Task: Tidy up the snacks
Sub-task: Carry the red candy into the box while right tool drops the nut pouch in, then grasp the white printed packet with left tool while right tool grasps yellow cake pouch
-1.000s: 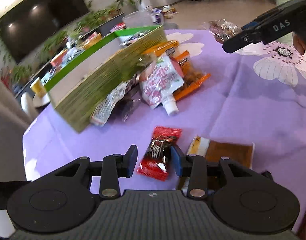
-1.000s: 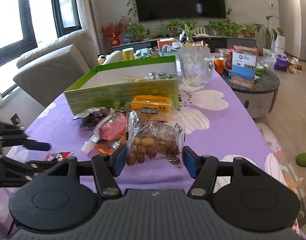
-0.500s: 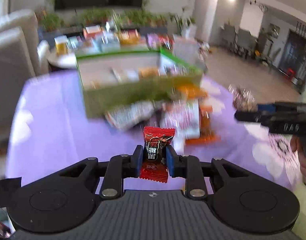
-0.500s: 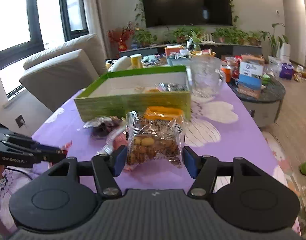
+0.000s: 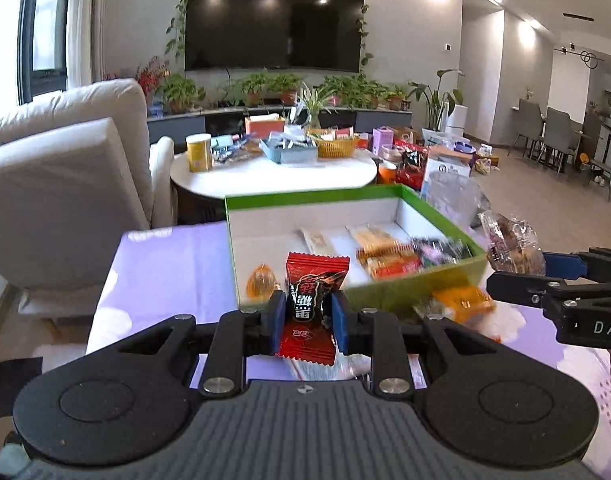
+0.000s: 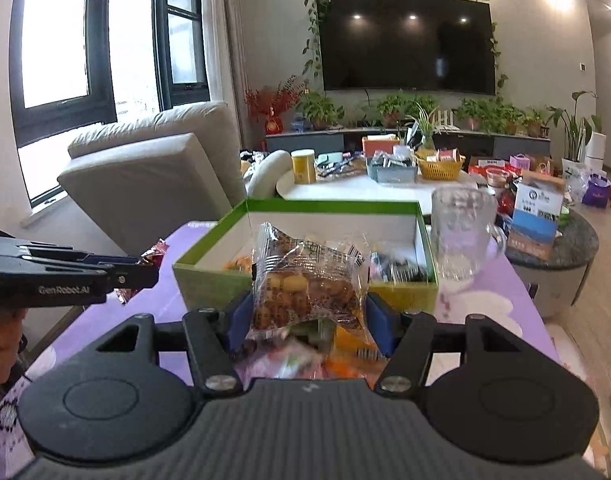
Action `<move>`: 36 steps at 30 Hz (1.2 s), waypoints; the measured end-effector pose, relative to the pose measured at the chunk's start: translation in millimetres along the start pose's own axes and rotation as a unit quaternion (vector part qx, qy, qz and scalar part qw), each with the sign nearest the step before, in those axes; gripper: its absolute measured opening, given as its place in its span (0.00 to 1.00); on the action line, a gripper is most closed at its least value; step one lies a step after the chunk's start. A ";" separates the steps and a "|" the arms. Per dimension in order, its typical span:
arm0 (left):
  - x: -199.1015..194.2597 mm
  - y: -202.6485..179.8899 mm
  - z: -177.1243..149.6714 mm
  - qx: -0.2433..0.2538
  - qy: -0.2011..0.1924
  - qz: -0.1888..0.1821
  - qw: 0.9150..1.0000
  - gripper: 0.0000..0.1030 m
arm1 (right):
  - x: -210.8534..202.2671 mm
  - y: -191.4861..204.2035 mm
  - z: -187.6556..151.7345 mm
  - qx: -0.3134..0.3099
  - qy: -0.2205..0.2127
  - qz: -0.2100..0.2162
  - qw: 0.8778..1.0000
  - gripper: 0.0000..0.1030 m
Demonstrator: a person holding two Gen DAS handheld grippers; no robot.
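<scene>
Snacks fill both hand-held grippers, left [image 5: 304, 311] and right [image 6: 308, 309], above a purple-clothed table [image 5: 165, 268] facing a wall television [image 6: 405, 42].

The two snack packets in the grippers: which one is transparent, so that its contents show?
The clear packet in the right gripper: brown and yellow pieces show through it. The red packet in the left gripper is opaque.

Counted: two tongs, left tongs [image 5: 304, 316] and right tongs [image 6: 309, 320]; one red candy packet [image 5: 311, 304]; one clear nut bag [image 6: 305, 280]; one green box [image 5: 385, 292]; one glass mug [image 6: 463, 232]; one orange packet [image 5: 463, 302] on the bench.
</scene>
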State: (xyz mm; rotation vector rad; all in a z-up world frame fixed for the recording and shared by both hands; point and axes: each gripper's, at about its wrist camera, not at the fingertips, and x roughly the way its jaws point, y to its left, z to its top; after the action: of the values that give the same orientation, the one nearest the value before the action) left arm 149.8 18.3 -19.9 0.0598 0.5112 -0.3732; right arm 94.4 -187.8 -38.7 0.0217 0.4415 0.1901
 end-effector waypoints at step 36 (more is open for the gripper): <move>44.0 -11.8 -5.2 0.120 0.048 -0.075 0.989 0.36 | 54.4 -35.9 17.3 0.066 0.022 -0.037 0.997 0.59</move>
State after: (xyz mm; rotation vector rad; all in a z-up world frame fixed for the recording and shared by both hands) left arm 178.6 -6.7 -45.5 0.2746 0.5662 -0.5796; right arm 156.4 -212.5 -48.3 0.1311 0.4972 0.0888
